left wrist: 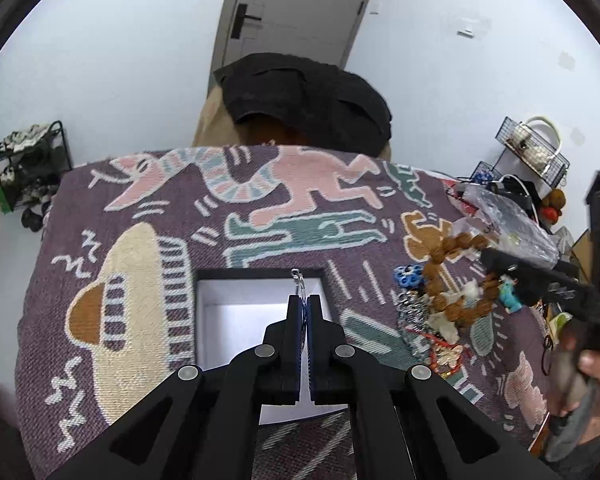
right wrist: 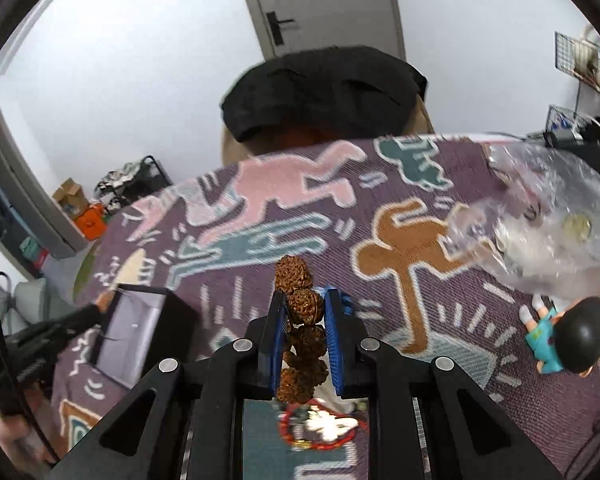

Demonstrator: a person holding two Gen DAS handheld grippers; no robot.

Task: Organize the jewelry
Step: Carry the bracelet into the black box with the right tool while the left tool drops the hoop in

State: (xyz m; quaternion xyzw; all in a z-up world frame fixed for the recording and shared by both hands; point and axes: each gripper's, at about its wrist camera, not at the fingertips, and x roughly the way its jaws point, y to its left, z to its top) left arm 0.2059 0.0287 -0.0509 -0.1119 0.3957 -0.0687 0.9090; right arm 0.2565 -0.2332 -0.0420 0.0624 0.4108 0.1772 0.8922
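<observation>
My left gripper [left wrist: 304,300] is shut on a small silver metal clasp piece [left wrist: 299,280] and holds it over the open black box with a white inside [left wrist: 236,320]. My right gripper [right wrist: 304,304] is shut on a brown knobbly bead bracelet [right wrist: 302,308], whose beads hang between its blue pads. In the left wrist view the same bracelet [left wrist: 456,272] lies in a jewelry pile with a blue bead piece [left wrist: 407,274], and the right gripper [left wrist: 540,280] reaches into it. The box shows at the left in the right wrist view [right wrist: 140,328].
A patterned purple cloth [left wrist: 260,208] covers the table. A clear plastic bag [right wrist: 548,224] and a small figure in teal [right wrist: 560,340] lie at the right. A red and white trinket [right wrist: 324,428] lies under the right gripper. A dark chair back [left wrist: 308,96] stands behind the table.
</observation>
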